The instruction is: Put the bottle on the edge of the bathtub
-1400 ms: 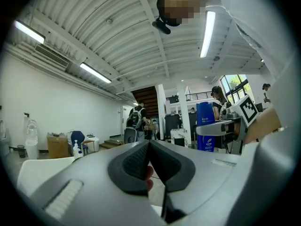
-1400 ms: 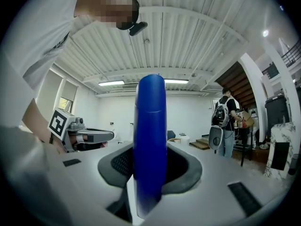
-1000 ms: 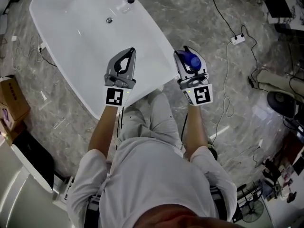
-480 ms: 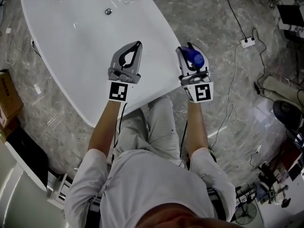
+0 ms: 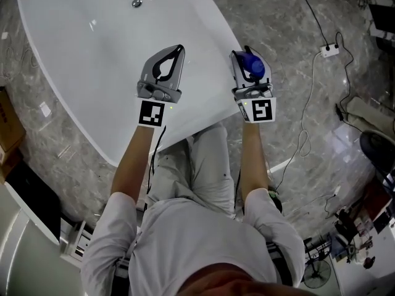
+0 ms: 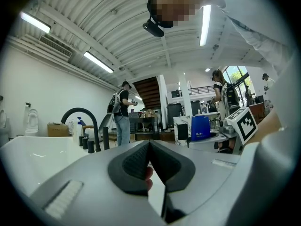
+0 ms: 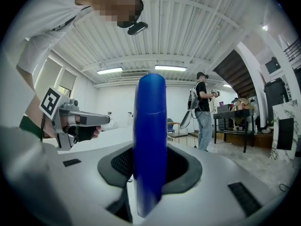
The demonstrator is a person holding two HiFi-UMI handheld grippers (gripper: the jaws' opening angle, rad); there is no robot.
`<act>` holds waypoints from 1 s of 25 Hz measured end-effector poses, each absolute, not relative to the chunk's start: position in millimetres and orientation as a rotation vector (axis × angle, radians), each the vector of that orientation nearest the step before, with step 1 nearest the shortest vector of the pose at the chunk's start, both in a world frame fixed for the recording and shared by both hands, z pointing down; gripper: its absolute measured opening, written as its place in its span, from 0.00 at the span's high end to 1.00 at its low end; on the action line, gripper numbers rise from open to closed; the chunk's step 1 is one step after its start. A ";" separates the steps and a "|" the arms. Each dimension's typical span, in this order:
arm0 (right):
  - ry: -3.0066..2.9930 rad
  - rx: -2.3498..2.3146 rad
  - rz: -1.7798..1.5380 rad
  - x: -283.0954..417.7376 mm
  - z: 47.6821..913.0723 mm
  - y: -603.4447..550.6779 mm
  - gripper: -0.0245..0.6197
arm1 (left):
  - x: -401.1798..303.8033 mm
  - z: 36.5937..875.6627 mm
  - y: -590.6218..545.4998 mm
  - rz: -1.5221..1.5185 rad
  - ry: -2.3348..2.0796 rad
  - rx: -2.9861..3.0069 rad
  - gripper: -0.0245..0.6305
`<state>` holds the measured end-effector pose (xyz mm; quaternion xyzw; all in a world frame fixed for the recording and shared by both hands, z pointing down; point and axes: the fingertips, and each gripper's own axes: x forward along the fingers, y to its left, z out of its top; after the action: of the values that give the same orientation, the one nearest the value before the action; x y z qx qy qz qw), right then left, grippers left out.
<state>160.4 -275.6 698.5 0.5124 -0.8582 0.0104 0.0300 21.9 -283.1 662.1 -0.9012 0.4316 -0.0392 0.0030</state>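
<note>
The white bathtub (image 5: 92,73) fills the upper left of the head view. My right gripper (image 5: 245,53) is shut on an upright blue bottle (image 5: 252,68), held just off the tub's right rim (image 5: 217,66). In the right gripper view the bottle (image 7: 149,140) stands between the dark pads (image 7: 117,164) and hides the gap. My left gripper (image 5: 178,49) hangs over the near end of the tub, shut and empty. Its pads (image 6: 136,161) meet at the tips in the left gripper view. The two grippers point the same way, side by side.
The tub's drain (image 5: 136,3) lies at its far end, and a black faucet (image 6: 84,126) rises beyond the rim. A power strip (image 5: 336,49) and cables trail over the marble floor to the right. A cardboard box (image 5: 5,128) sits at the left. People stand in the background.
Both grippers have sunk toward the tub while staying level and side by side. The bottle stays in the right gripper. The left stays shut.
</note>
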 end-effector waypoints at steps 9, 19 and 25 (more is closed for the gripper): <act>-2.592 1.584 0.076 165.0 731.7 -275.2 0.75 | 24.9 664.1 -280.4 -0.139 1.336 -2.842 0.97; -2.612 1.605 0.024 167.1 736.2 -274.2 0.75 | 23.1 673.6 -268.9 -0.197 1.342 -2.870 0.97; -2.611 1.593 0.080 165.4 742.4 -273.6 0.74 | 22.5 670.5 -265.1 -0.218 1.327 -2.886 0.97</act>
<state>165.4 -273.6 742.4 0.5201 -0.8527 0.0262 0.0410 22.5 -265.1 670.5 -0.9062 0.4166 -0.0686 -0.0210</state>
